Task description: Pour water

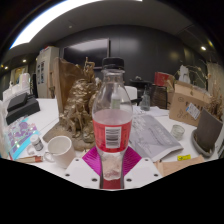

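Standing upright just ahead of the gripper (pixel 112 170), a capped bottle (pixel 112 120) with a red label rests on the surface (pixel 150 165); whether the fingers pinch it cannot be told. A white cup (pixel 58 150) sits near, to its left.

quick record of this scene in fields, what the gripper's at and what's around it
setting: cluttered white table
main object: clear plastic bottle, upright, dark cap on, red label
bottle contents: water level cannot be told
gripper: fingers on either side of the bottle's base, pink pads against it; grip looks closed
left of bottle: white mug
right of bottle: papers
behind: cardboard box, gold ornament
pouring: not begun
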`<control>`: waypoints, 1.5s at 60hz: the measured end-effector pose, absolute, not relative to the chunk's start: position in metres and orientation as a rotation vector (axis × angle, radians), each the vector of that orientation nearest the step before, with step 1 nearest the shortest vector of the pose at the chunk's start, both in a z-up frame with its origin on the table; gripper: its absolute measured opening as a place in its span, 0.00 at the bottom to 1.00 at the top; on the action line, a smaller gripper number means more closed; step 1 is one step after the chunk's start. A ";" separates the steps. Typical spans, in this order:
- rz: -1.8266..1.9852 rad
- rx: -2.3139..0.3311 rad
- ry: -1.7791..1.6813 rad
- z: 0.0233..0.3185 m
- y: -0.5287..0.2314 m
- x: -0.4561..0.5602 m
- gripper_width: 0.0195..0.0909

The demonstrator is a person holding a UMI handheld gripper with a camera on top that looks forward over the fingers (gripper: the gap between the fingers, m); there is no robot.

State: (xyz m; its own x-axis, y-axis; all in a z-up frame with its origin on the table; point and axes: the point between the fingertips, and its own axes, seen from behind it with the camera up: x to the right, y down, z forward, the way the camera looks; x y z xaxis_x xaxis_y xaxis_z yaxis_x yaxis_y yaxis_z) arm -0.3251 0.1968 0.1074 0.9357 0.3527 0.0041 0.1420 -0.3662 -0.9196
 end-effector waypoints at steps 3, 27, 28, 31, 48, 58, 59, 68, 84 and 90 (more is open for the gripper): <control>0.246 -1.964 -0.333 0.095 0.197 -0.322 0.04; 0.274 -1.964 -0.285 0.061 0.180 -0.312 0.28; 0.276 -1.968 -0.282 0.061 0.179 -0.312 0.30; 0.287 -1.997 -0.269 0.059 0.175 -0.311 0.39; 0.250 -2.121 -0.225 0.090 0.118 -0.295 0.93; 0.188 -2.199 -0.239 0.137 0.029 -0.295 0.92; 0.188 -2.204 -0.240 0.142 0.018 -0.296 0.93; 0.203 -2.233 -0.228 0.181 -0.066 -0.313 0.93; 0.177 -2.225 -0.185 0.212 -0.139 -0.330 0.93; 0.130 -2.215 -0.200 0.216 -0.147 -0.329 0.93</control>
